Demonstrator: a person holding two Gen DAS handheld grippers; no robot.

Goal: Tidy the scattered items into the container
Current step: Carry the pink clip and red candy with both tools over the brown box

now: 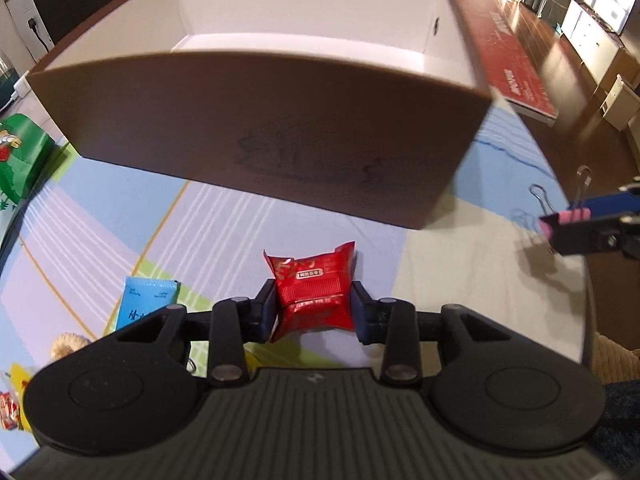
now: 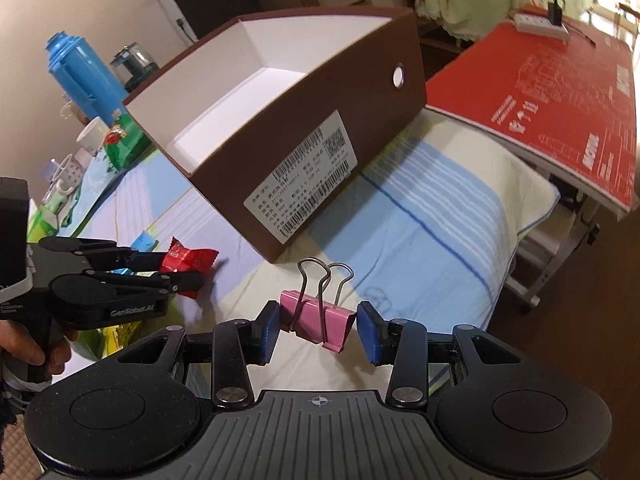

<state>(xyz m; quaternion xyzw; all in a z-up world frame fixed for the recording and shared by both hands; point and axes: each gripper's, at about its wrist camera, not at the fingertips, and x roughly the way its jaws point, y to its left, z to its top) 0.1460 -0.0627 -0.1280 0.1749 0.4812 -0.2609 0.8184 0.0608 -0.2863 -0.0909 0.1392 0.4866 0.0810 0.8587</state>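
Clamping a red foil snack packet (image 1: 312, 292), the left gripper (image 1: 313, 312) faces the open brown cardboard box (image 1: 280, 120) straight ahead; the right gripper's (image 2: 318, 330) fingers grasp a pink metal binder clip (image 2: 316, 318), box ahead-left.

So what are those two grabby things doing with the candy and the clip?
A person is tidying up with two hand-held grippers. The left gripper squeezes a red candy packet, and the right gripper holds a pink binder clip. Both sit just in front of the brown box, which looks empty so far.
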